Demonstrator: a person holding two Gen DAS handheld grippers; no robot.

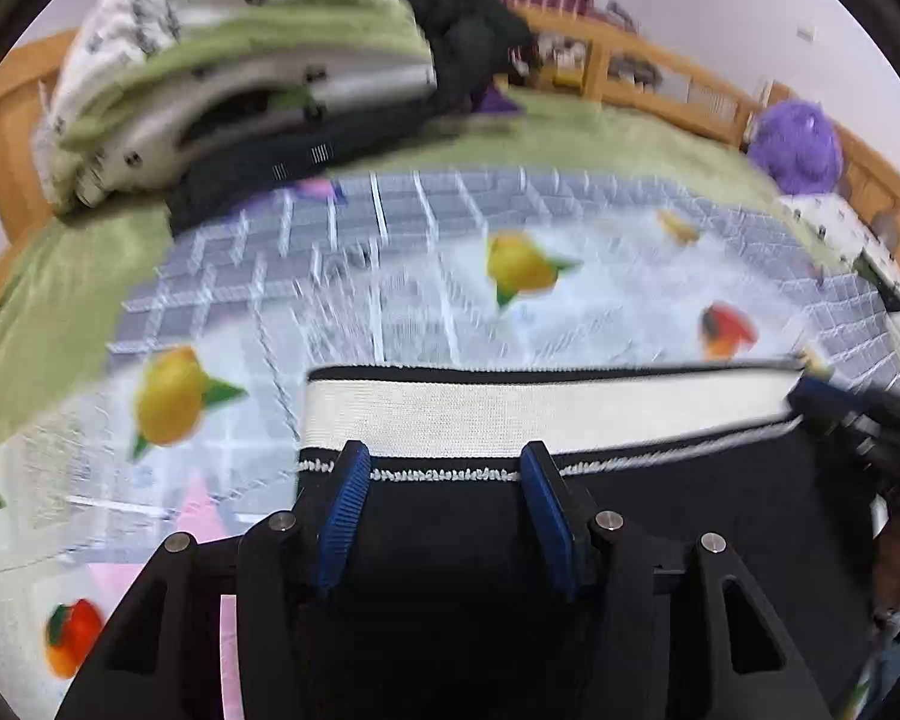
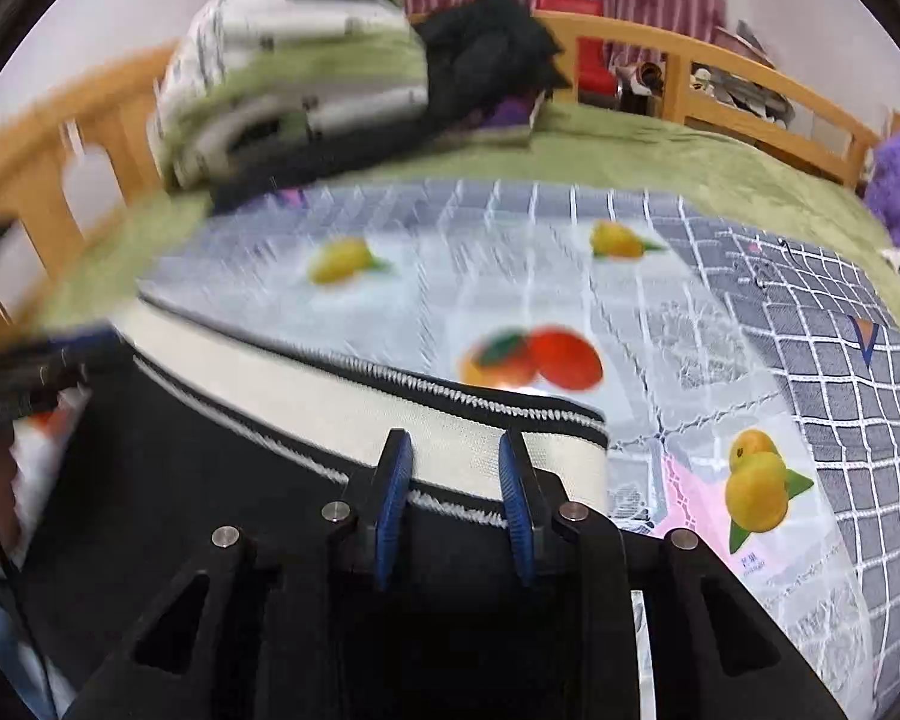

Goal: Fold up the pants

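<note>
Black pants (image 1: pixel 660 516) with a wide white waistband (image 1: pixel 510 414) lie on a fruit-print sheet. My left gripper (image 1: pixel 444 468) is at the waistband's left end, blue-padded fingers (image 1: pixel 351 498) apart, with the black fabric lying between them. My right gripper (image 2: pixel 456 462) is at the waistband's (image 2: pixel 306 396) right end, fingers (image 2: pixel 519 504) likewise apart around the black pants (image 2: pixel 180 468). The right gripper also shows at the right edge of the left wrist view (image 1: pixel 858 414). The pants legs are hidden below the grippers.
A fruit-print checked sheet (image 1: pixel 390 300) covers a green bedspread (image 1: pixel 600 138). Folded bedding (image 1: pixel 228 66) and dark clothes (image 1: pixel 468 42) are piled at the back left. A purple plush (image 1: pixel 798 144) sits back right. A wooden bed rail (image 2: pixel 750 84) runs behind.
</note>
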